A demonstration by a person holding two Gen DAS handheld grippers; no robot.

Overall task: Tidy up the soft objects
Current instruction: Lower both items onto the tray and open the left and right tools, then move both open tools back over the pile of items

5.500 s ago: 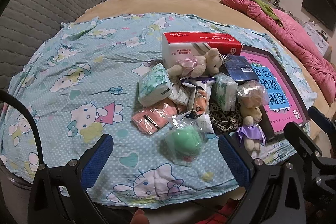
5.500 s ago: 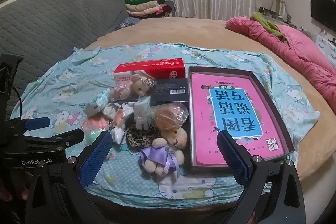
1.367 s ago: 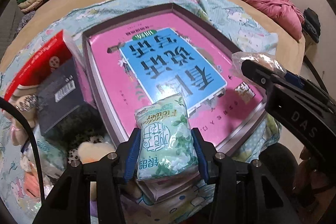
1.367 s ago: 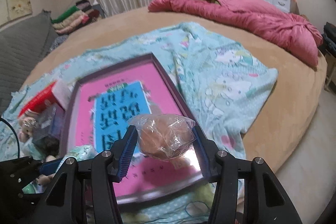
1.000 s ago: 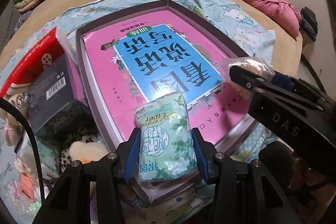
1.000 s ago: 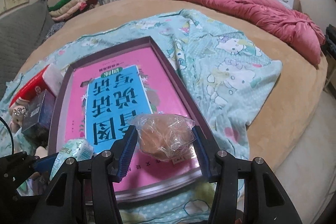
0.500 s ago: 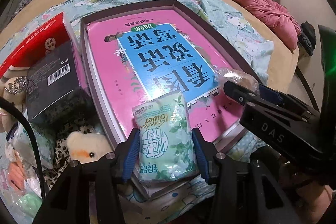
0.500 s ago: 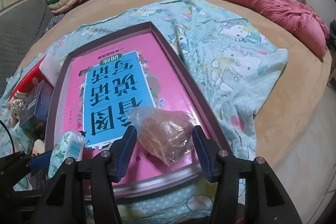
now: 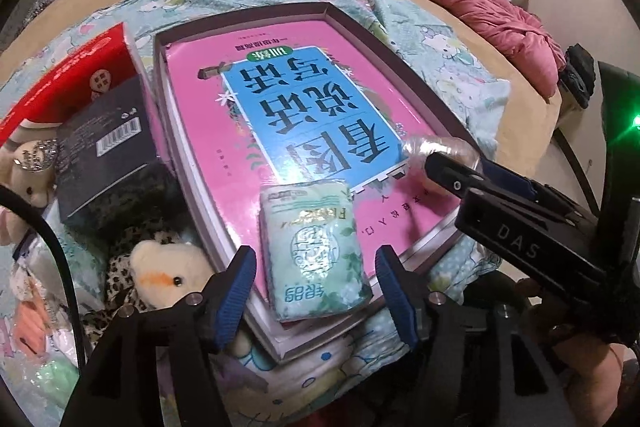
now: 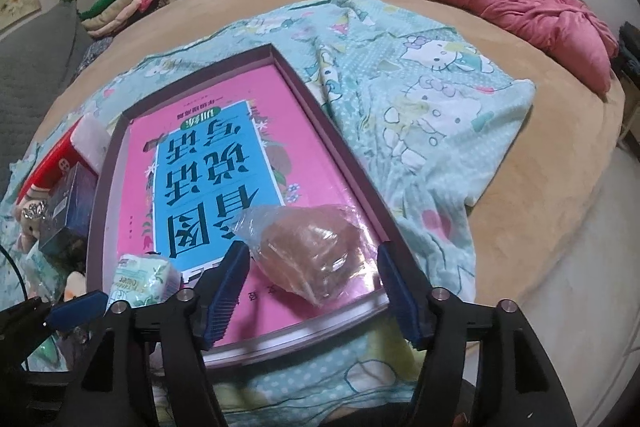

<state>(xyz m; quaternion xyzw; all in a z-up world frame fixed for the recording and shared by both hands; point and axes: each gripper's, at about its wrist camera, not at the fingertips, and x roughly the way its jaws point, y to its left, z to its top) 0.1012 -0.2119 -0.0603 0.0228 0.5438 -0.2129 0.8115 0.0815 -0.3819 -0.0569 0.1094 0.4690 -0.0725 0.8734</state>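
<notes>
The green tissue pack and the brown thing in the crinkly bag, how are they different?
The green tissue pack is flat and rectangular, printed with leaves and writing; the brown thing in the crinkly bag is a rounded lump inside clear, wrinkled plastic. The pack lies between the left gripper's jaws, the bagged lump between the right gripper's. Both rest on the pink book in the box, and both sets of jaws have just been opening, no longer pressing on them.

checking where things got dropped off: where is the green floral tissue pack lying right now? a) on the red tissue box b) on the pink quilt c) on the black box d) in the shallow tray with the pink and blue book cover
d: the green floral tissue pack lies flat on the pink and blue cover inside the shallow tray, between the open fingers of the left gripper, with gaps on both sides.
</notes>
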